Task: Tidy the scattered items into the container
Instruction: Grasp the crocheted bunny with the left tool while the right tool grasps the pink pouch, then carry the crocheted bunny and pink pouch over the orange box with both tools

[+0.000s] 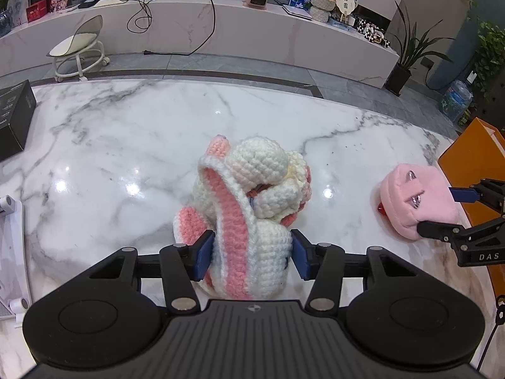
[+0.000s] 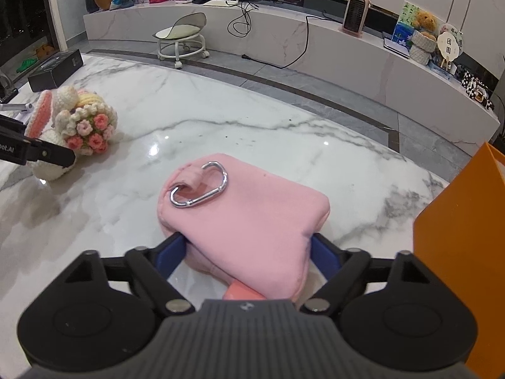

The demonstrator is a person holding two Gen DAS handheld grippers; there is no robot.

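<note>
A crocheted white and pink bunny [image 1: 249,208] holding a knitted flower bunch [image 2: 91,129] lies on the marble table [image 1: 126,145]. My left gripper [image 1: 254,254] is shut on the bunny, its blue pads pressing both sides of the body. A pink fabric pouch [image 2: 249,218] with a silver carabiner [image 2: 199,186] lies to the right, also seen as the pouch [image 1: 407,195] in the left wrist view. My right gripper [image 2: 246,252] is shut on the pouch, with a pad against each side. The orange container [image 2: 457,221] stands just right of the pouch.
A black box [image 1: 12,117] sits at the table's far left and a white stand [image 1: 12,237] lies at its left edge. A small reddish thing [image 2: 243,290] pokes out under the pouch. Beyond the table's far edge are floor and a rolling stool [image 2: 181,38].
</note>
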